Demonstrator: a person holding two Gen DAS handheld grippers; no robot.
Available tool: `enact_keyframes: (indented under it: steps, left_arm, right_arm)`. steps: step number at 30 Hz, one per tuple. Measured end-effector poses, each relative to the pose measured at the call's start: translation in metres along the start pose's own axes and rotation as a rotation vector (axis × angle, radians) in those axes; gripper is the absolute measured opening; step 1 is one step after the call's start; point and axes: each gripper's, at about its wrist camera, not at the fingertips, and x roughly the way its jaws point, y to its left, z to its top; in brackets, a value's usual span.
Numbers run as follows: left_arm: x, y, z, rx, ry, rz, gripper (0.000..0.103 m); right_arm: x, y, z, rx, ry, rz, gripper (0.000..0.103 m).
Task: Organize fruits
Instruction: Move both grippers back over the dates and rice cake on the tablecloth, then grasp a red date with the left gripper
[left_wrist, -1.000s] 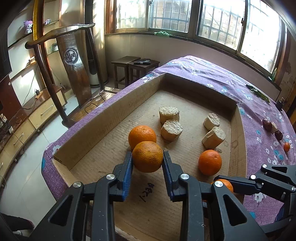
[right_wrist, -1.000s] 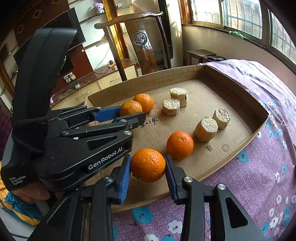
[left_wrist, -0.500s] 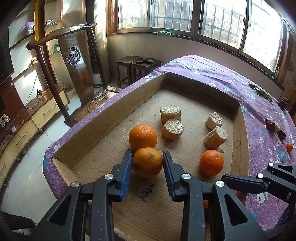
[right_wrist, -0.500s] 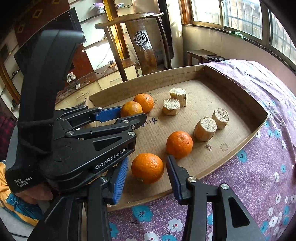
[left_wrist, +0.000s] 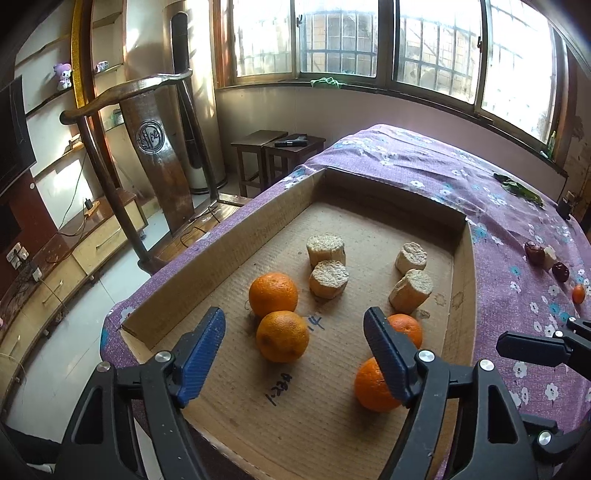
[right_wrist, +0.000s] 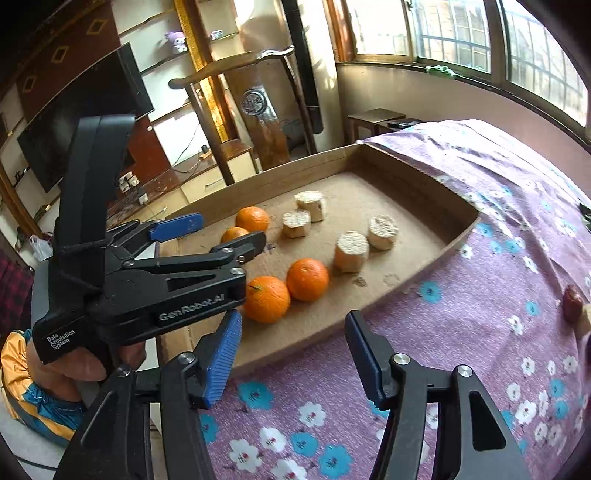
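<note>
Left wrist view: the left gripper (left_wrist: 293, 345) has just been opening and is standing spread, an orange (left_wrist: 282, 336) lying loose between its fingers in the cardboard tray (left_wrist: 207, 254), touching a second orange (left_wrist: 273, 294).

Right wrist view: the right gripper (right_wrist: 291, 350), just opened and empty, is hanging over the purple cloth (right_wrist: 461, 332), its released orange (right_wrist: 266, 299) lying ahead inside the tray, touching another (right_wrist: 307, 279), with the left gripper crossing beside it.
</note>
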Motion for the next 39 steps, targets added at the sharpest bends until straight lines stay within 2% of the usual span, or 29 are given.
enact_keyframes:
  steps: [9,20,26,29,33,39]
  left_arm:
    - [-0.013,-0.049,0.007,0.063,-0.020,-0.076,0.085]
    - [-0.015,-0.146,0.014,0.198,0.018,-0.253,0.088]
    - [-0.006,-0.200,0.025,0.261,0.033,-0.325,0.088]
    - [0.011,-0.226,0.036,0.260,0.069,-0.369,0.088]
    - [0.036,-0.252,0.052,0.231,0.129,-0.409,0.088]
    - [0.071,-0.283,0.077,0.170,0.170,-0.389,0.087]
  right_arm:
    - [-0.034,-0.044,-0.025,0.108,-0.031,-0.070,0.066]
    - [-0.089,-0.125,-0.069,0.302,-0.075,-0.217,0.071]
    - [-0.116,-0.171,-0.090,0.406,-0.101,-0.288,0.071]
    - [-0.126,-0.191,-0.099,0.465,-0.121,-0.312,0.072]
    - [-0.130,-0.209,-0.106,0.500,-0.140,-0.301,0.074]
    - [-0.130,-0.223,-0.106,0.507,-0.158,-0.277,0.075]
